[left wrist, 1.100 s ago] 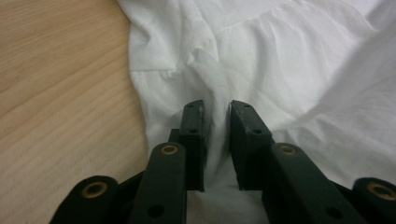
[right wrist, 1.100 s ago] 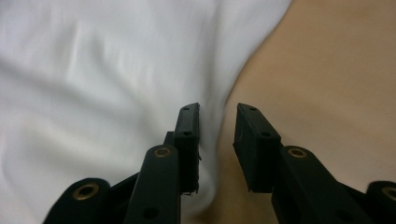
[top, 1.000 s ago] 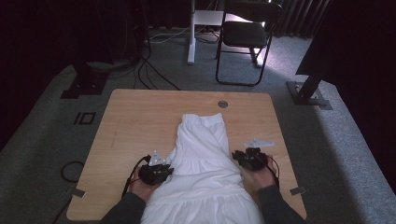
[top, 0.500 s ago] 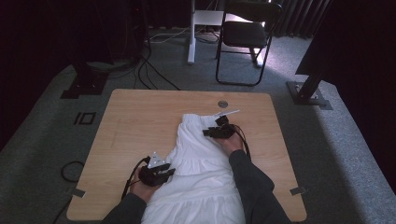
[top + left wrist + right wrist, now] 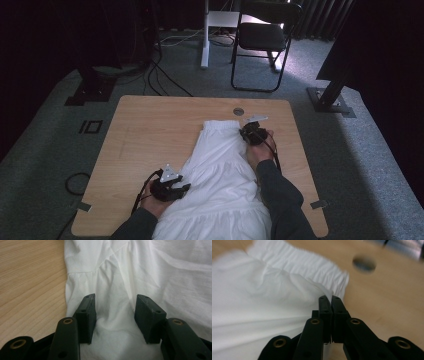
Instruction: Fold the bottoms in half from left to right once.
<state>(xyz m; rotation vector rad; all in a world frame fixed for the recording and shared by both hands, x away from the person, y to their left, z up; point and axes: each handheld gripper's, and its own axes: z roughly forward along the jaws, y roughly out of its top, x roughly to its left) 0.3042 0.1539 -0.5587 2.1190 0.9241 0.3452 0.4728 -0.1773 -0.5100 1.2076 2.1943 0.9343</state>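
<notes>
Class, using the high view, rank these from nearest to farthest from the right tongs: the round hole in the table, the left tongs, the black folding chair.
1. Round hole: just beyond the right tongs, near the table's far edge.
2. Left tongs: at the white garment's near left side.
3. Black folding chair: on the floor beyond the table.

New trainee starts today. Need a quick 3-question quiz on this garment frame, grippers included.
1. True or false: the right gripper is shut on the white garment.
2. Which part of the garment lies nearest the round hole in the table: A) gathered waistband, B) wide hem?
3. How do the left gripper jaws stand?

Key
1. True, pinching cloth beside the waistband.
2. A.
3. Apart over the cloth, having just been opening.
</notes>
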